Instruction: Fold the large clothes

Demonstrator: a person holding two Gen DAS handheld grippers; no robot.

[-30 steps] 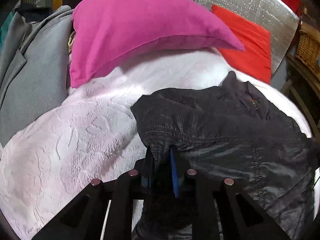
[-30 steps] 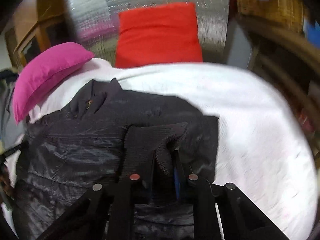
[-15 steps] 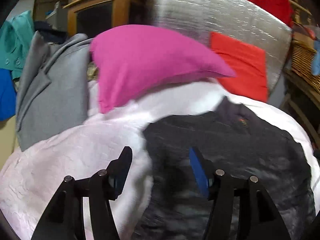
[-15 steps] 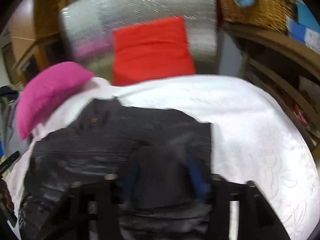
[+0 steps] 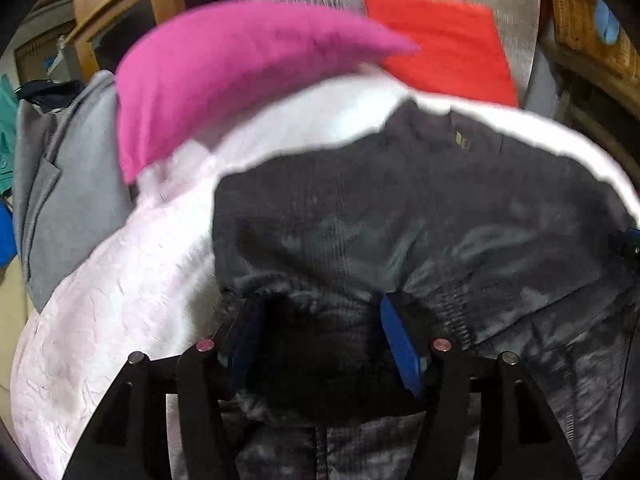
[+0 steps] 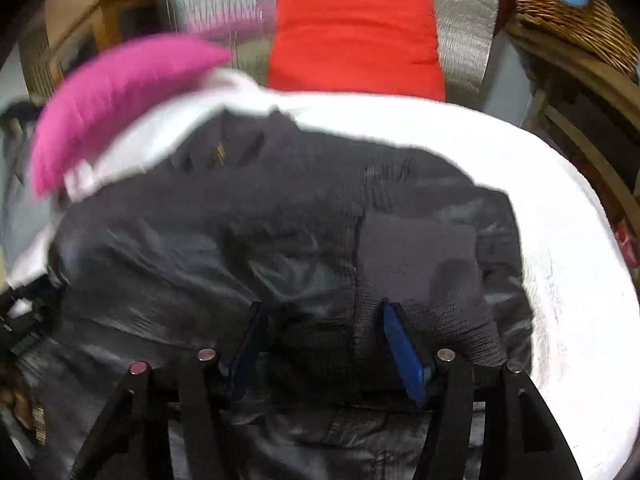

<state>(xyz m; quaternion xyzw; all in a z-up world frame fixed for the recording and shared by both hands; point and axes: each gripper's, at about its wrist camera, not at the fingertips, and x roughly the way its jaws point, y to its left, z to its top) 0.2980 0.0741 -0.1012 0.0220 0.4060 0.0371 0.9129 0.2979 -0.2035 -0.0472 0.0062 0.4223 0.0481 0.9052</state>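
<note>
A black padded jacket (image 5: 400, 208) lies spread on the white bed cover (image 5: 120, 300), collar toward the pillows. My left gripper (image 5: 316, 304) hovers open just above its left side, blue pads (image 5: 400, 344) apart, with only loose fabric below them. In the right wrist view the jacket (image 6: 248, 216) has a sleeve with a knit cuff (image 6: 420, 256) folded across its right half. My right gripper (image 6: 323, 310) stands open over that sleeve's near end, and nothing is pinched between its fingers.
A pink pillow (image 5: 224, 76) and a red cushion (image 5: 440, 48) lean against a silver foil panel at the head of the bed. A grey coat (image 5: 68, 200) hangs at the left. A wicker basket (image 6: 568, 12) and wooden shelving stand at the right.
Both grippers were shut on jacket fabric and have let go and opened. Both have drawn back from the cloth, and the sleeve now lies flat on the jacket.
</note>
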